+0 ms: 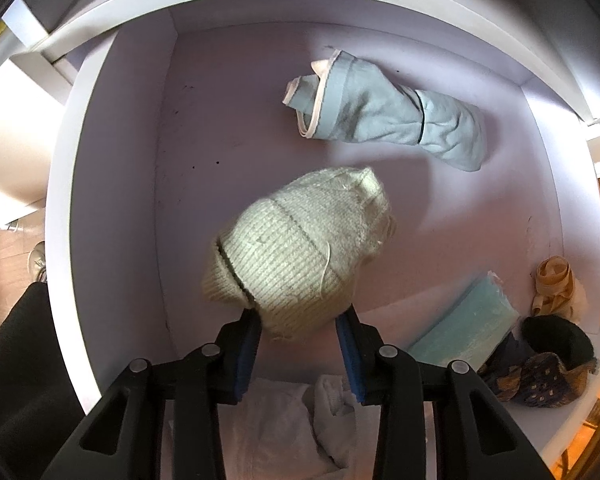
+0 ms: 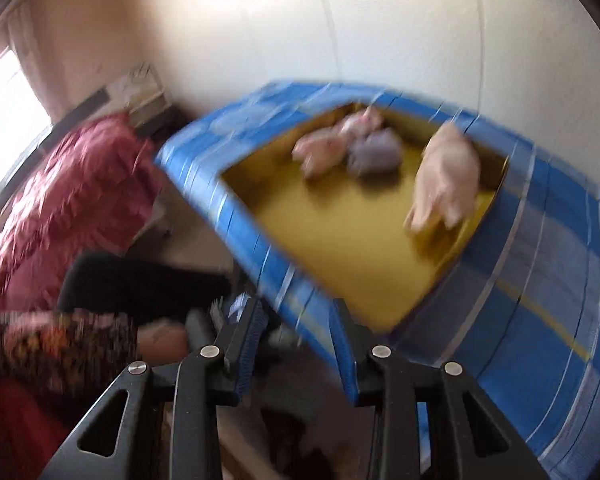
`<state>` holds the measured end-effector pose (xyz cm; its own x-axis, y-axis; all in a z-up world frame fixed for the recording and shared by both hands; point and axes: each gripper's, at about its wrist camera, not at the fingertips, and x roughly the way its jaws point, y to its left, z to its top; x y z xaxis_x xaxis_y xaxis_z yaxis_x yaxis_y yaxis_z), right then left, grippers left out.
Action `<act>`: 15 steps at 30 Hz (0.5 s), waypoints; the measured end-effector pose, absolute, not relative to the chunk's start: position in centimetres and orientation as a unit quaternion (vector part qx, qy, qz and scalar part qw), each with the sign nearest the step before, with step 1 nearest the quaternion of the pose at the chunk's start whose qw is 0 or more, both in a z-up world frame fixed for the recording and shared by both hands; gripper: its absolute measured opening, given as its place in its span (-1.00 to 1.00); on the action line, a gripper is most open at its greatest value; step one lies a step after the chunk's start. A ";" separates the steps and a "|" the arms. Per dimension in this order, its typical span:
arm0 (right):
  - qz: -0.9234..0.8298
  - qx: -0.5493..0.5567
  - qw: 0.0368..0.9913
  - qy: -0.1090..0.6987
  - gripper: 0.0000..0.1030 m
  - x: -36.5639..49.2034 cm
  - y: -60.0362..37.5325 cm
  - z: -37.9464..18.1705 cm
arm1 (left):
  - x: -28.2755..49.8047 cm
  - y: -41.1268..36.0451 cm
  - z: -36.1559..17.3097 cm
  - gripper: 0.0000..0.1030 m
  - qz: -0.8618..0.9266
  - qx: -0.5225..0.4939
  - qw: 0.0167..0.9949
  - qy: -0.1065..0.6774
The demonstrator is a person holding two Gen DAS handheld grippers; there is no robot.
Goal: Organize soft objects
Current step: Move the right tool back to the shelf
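Note:
In the left wrist view, my left gripper points straight down and is shut on a cream knitted roll, which hangs over a white drawer. A pale blue-green rolled cloth lies on the drawer floor further in. The right wrist view is blurred by motion. My right gripper stands open with nothing between its fingers, in front of a blue plaid fabric box with a yellow inside. That box holds two pink soft items and a grey one.
At the drawer's right side lie a folded teal cloth, a tan rolled piece and a dark patterned item. White cloth lies under the left fingers. A red quilted fabric and a patterned sleeve are left of the blue box.

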<state>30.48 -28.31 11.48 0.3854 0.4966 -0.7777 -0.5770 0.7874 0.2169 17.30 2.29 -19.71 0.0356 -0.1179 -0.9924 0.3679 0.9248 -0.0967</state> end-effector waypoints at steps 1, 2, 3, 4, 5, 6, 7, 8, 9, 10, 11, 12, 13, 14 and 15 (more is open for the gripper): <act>0.328 -0.058 0.820 0.466 -0.32 29.5 -28.1 10.5 | 17.3 2.4 -19.7 -0.29 -0.170 0.093 0.714 0.673; 0.333 -0.084 0.801 0.490 -0.32 28.2 -27.5 8.8 | 17.4 2.8 -19.8 -0.29 -0.171 0.092 0.714 0.673; 0.334 -0.110 0.786 0.508 -0.32 27.3 -27.0 7.4 | 17.3 2.9 -19.8 -0.29 -0.171 0.091 0.714 0.673; 0.335 -0.140 0.769 0.527 -0.32 26.3 -26.3 5.7 | 17.4 3.1 -19.8 -0.30 -0.171 0.090 0.714 0.673; 0.333 -0.159 0.754 0.544 -0.32 25.8 -25.9 4.3 | 17.4 3.2 -19.8 -0.30 -0.171 0.090 0.714 0.673; 0.319 -0.184 0.726 0.581 -0.32 25.3 -25.3 1.8 | 17.4 3.3 -19.8 -0.30 -0.170 0.091 0.714 0.673; 0.302 -0.197 0.709 0.606 -0.32 25.1 -25.0 0.1 | 17.4 3.3 -19.8 -0.30 -0.170 0.093 0.714 0.672; 0.276 -0.201 0.687 0.642 -0.32 25.2 -24.7 -2.2 | 17.4 3.3 -19.8 -0.30 -0.170 0.093 0.714 0.672; 0.260 -0.191 0.674 0.665 -0.32 25.4 -24.7 -3.7 | 17.4 3.2 -19.9 -0.30 -0.169 0.094 0.714 0.673; 0.242 -0.162 0.663 0.690 -0.32 25.9 -24.9 -5.4 | 17.3 3.1 -19.9 -0.30 -0.169 0.095 0.714 0.673; 0.232 -0.131 0.660 0.702 -0.31 26.3 -25.1 -6.5 | 17.3 3.1 -19.9 -0.30 -0.169 0.094 0.713 0.673; 0.227 -0.083 0.656 0.715 -0.23 27.0 -25.3 -7.8 | 17.3 3.1 -19.9 -0.30 -0.169 0.094 0.713 0.674; 0.219 -0.056 0.656 0.720 -0.20 27.6 -25.5 -8.7 | 17.2 3.2 -19.9 -0.30 -0.169 0.094 0.712 0.675; 0.210 -0.043 0.657 0.722 -0.18 28.0 -25.6 -9.6 | 17.2 3.0 -20.0 -0.30 -0.169 0.094 0.712 0.675; 0.204 -0.039 0.656 0.725 -0.17 28.4 -25.6 -10.4 | 17.2 2.7 -20.1 -0.30 -0.168 0.094 0.712 0.675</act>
<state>28.37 -25.58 -10.44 -0.1358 0.2117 -0.9679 -0.3237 0.9138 0.2453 17.22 2.69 -20.05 0.0318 -0.1130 -0.9931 0.3663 0.9258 -0.0936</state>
